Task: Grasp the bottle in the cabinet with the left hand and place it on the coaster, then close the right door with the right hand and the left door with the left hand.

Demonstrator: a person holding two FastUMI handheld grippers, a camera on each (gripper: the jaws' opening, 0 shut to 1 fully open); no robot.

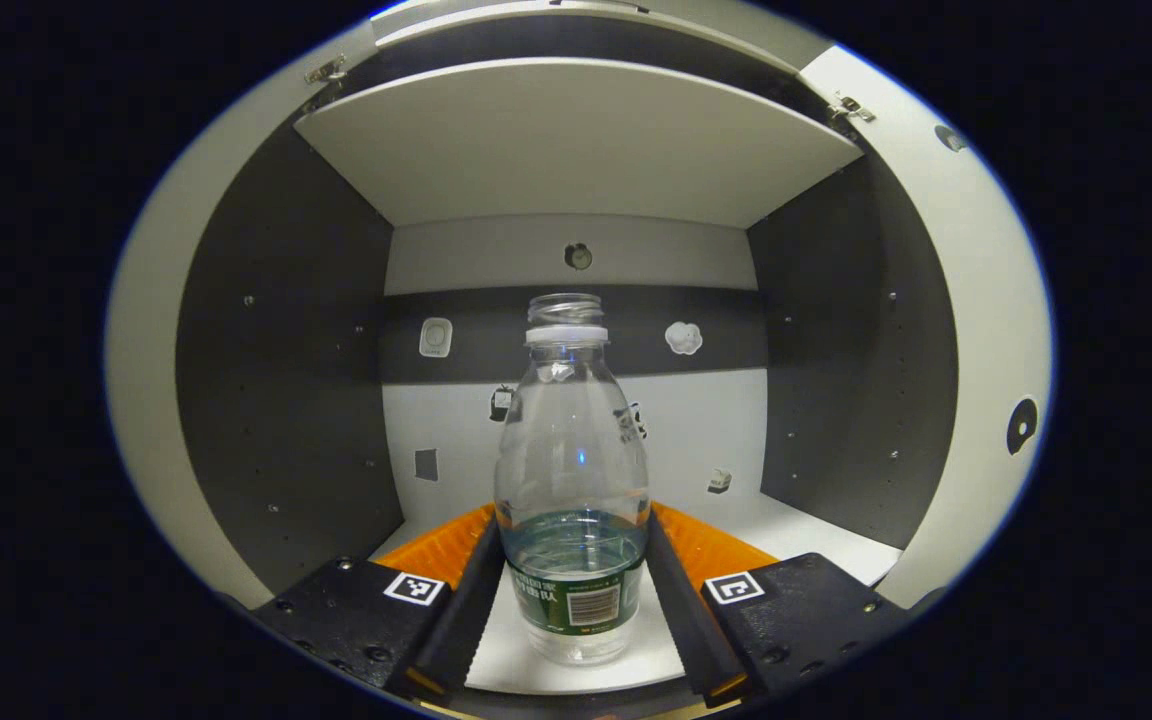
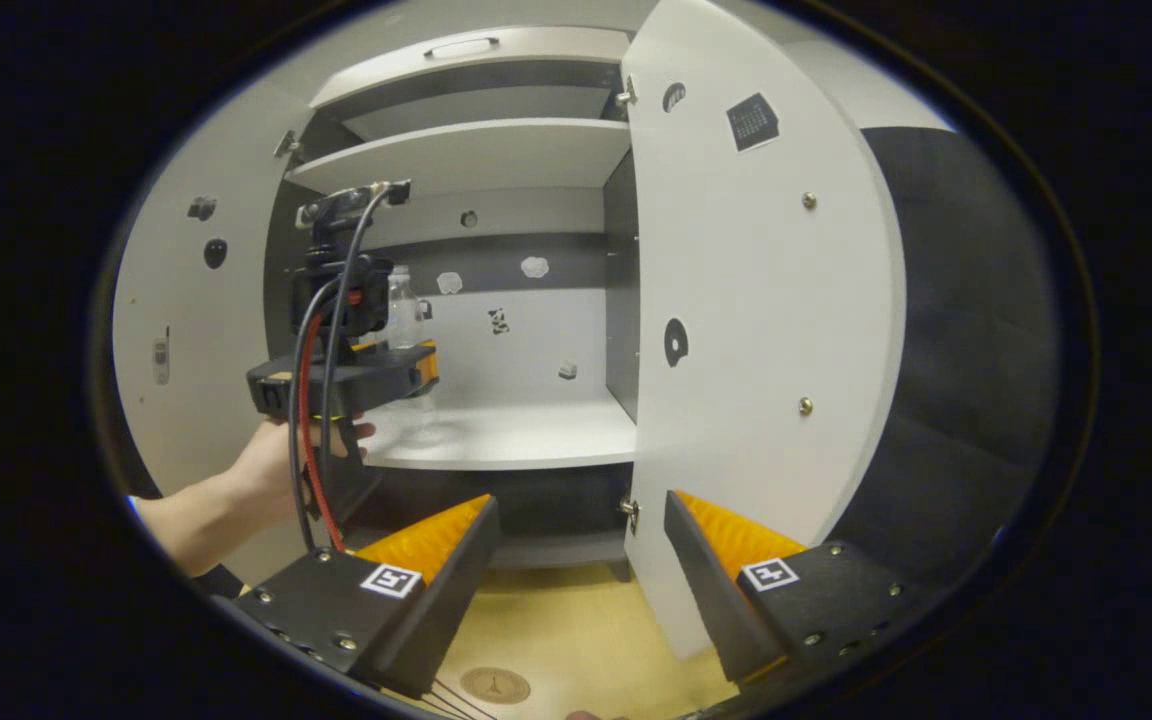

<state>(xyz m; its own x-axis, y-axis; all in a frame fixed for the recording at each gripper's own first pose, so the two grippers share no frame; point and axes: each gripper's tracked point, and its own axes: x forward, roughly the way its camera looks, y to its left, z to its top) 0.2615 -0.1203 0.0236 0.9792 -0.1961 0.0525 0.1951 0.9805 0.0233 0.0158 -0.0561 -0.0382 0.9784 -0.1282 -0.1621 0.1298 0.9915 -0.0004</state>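
Observation:
A clear plastic bottle (image 1: 573, 470), capless, with a little water and a green label, stands on the cabinet's lower shelf (image 1: 816, 530). My left gripper (image 1: 573, 530) has a finger against each side of it, shut on the bottle. In the right gripper view, a hand holds that left gripper (image 2: 421, 368) inside the cabinet at the bottle (image 2: 401, 300). My right gripper (image 2: 581, 510) hovers open and empty in front of the cabinet, near the lower edge of the open right door (image 2: 756, 330). The left door (image 2: 186, 330) also stands open. A round coaster (image 2: 494, 685) lies on the wooden table below.
An upper shelf (image 1: 576, 150) spans the cabinet above the bottle. Small stickers dot the back wall (image 1: 696, 420). Dark side walls (image 1: 286, 380) flank the shelf. The wooden tabletop (image 2: 576, 630) runs in front of the cabinet. Cables (image 2: 311, 430) trail from the left gripper.

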